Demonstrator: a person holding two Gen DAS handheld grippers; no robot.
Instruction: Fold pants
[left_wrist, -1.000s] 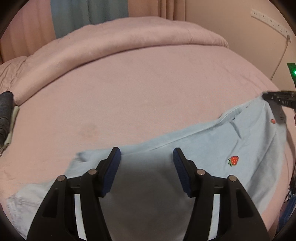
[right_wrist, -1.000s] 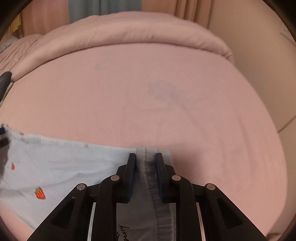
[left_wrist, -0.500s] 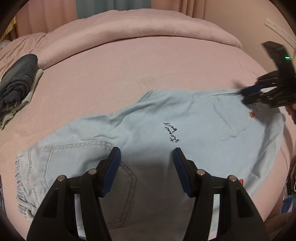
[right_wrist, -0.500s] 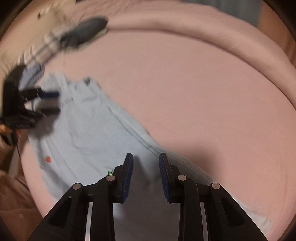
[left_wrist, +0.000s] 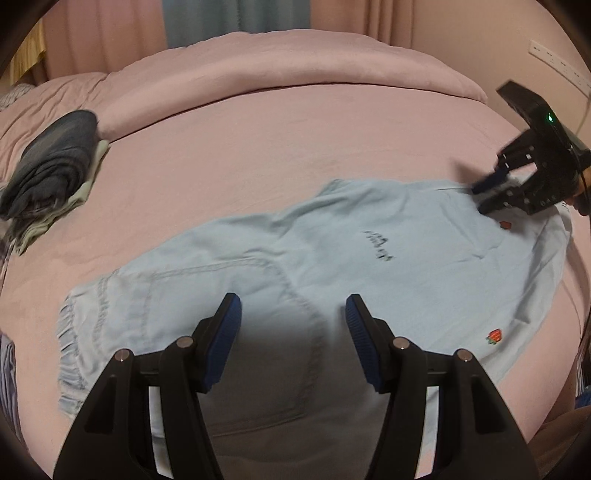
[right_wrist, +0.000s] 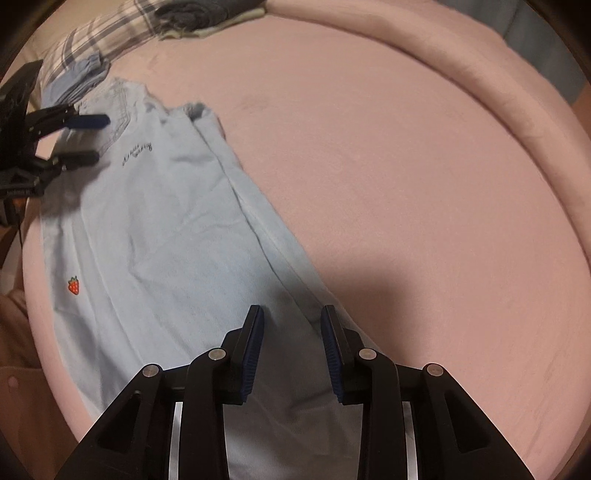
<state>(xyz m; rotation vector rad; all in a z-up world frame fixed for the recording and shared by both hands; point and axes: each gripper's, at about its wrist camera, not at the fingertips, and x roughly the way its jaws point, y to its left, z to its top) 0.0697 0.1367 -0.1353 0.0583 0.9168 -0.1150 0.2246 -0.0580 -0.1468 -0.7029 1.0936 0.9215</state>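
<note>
Left tongs spread wide, right tongs parted — both empty over pants.

I see dark cursive embroidery on my light blue pants, but its letters are too small and blurred to read in either view. The little strawberry patches carry no writing I can make out.

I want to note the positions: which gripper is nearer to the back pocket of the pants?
Left. The left gripper hangs open right over the back pocket near the waistband; the right gripper is over the leg end of the pants.
</note>
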